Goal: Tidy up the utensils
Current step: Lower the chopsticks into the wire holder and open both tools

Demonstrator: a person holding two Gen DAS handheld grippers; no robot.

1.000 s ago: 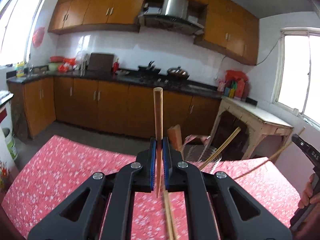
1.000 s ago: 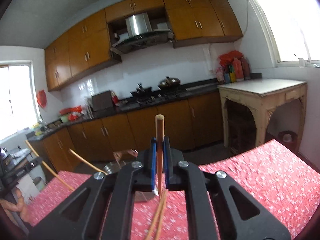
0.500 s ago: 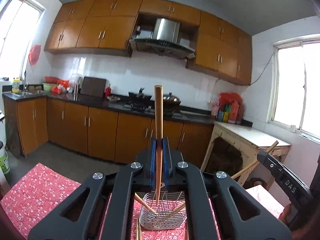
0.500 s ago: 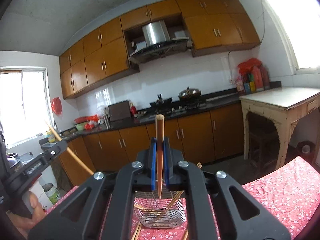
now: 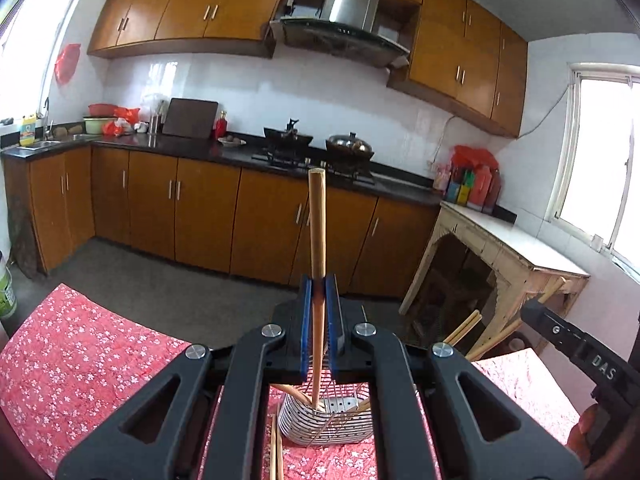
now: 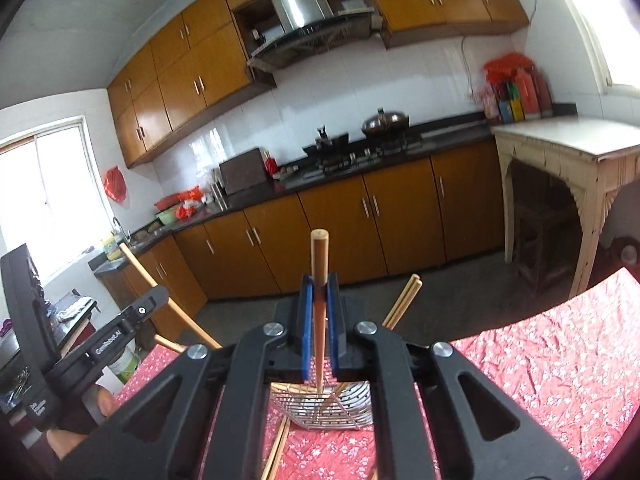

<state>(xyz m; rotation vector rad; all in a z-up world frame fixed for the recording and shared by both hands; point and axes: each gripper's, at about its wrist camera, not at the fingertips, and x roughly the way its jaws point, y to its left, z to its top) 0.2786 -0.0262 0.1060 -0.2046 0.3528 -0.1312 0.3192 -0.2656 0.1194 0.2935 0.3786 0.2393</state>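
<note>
My left gripper [image 5: 319, 292] is shut on a wooden chopstick [image 5: 317, 224] held upright, its lower tip over the metal wire utensil basket [image 5: 320, 426]. My right gripper [image 6: 319, 292] is shut on another wooden chopstick [image 6: 319, 260], also upright over the same basket [image 6: 320, 412]. Several chopsticks lean inside the basket [image 6: 402, 298]. More chopsticks lie on the table in front of it [image 5: 276, 452]. The right gripper also shows in the left wrist view [image 5: 576, 354]; the left one shows in the right wrist view [image 6: 112, 340].
The table carries a red flowered cloth [image 5: 80, 364]. Behind it are brown kitchen cabinets [image 5: 200, 212], a stove with pots [image 5: 316, 148] and a white side table [image 5: 512, 252] at the right.
Both grippers have tilted down and moved over the basket, which has come into view below the chopstick tips. Each still holds its chopstick.
</note>
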